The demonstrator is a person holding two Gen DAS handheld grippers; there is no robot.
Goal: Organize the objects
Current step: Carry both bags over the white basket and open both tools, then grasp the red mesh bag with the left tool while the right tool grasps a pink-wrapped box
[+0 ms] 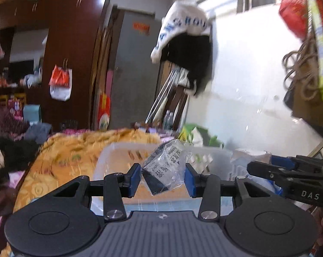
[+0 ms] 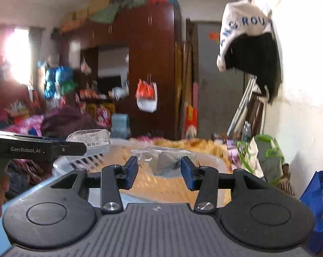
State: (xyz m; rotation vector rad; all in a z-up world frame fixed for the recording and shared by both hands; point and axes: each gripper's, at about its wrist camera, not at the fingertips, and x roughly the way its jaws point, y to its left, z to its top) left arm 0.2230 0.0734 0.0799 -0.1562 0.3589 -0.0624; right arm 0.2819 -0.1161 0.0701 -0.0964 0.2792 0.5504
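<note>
My left gripper (image 1: 164, 176) is shut on a clear plastic packet (image 1: 165, 167) with a dark item and printed text inside, held above a white slotted plastic basket (image 1: 110, 152). In the right wrist view the left gripper (image 2: 84, 147) shows at the left edge with that packet (image 2: 91, 139). My right gripper (image 2: 159, 171) is shut on a second clear packet (image 2: 163, 160) with a grey item inside, held over the same basket (image 2: 212, 160). The right gripper's fingers (image 1: 266, 171) show at the right of the left wrist view.
The basket rests on a bed with a yellow floral quilt (image 1: 65, 154). Clothes lie piled at the left (image 1: 7, 150). A dark wardrobe (image 2: 148, 64), a grey door (image 1: 135, 75) and hanging garments on the white wall (image 1: 187, 49) stand behind. A blue bag (image 2: 319, 203) is at the right.
</note>
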